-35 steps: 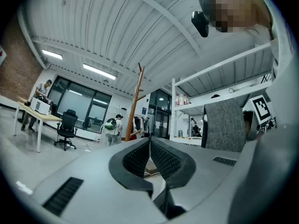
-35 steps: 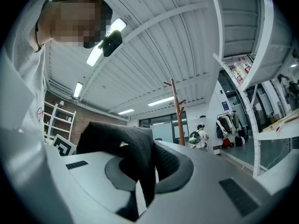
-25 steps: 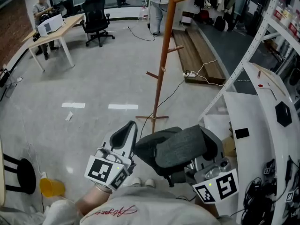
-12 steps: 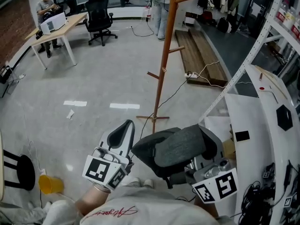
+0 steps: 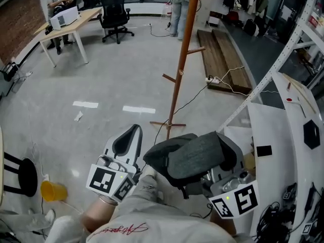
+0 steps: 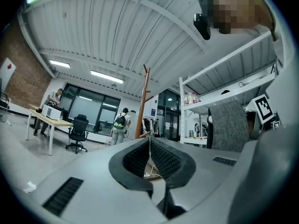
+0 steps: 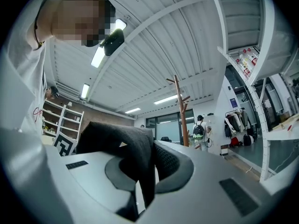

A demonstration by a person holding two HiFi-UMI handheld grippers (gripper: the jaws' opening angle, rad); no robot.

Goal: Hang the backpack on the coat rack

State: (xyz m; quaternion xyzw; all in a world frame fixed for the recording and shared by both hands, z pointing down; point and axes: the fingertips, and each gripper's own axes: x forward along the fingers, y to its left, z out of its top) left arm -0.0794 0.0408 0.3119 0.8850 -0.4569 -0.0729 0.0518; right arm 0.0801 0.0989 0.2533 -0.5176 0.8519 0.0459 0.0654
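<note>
The grey and black backpack [image 5: 195, 156] hangs low in the head view, held up by its black strap [image 7: 140, 164], on which my right gripper [image 5: 215, 175] is shut. My left gripper [image 5: 132, 131] floats just left of the bag, jaws shut with nothing between them, and does not touch it. In the left gripper view the bag's grey fabric [image 6: 229, 125] shows at the right. The wooden coat rack [image 5: 179, 70] stands on the floor ahead, beyond both grippers, with bare pegs. It also appears far off as the rack [image 6: 145, 101] in the left gripper view and the rack [image 7: 180, 111] in the right gripper view.
White shelving and a white table [image 5: 283, 135] crowd the right side. A yellow cup [image 5: 53, 190] and a black stool [image 5: 20, 178] sit at lower left. A desk [image 5: 66, 27], an office chair [image 5: 115, 14] and a standing person [image 5: 178, 4] are far back. A cable [image 5: 223, 82] runs past the rack's base.
The head view has drifted, so the rack sits slightly further right and lower. A trouser leg now shows between the grippers. Both grippers and the backpack keep their places.
</note>
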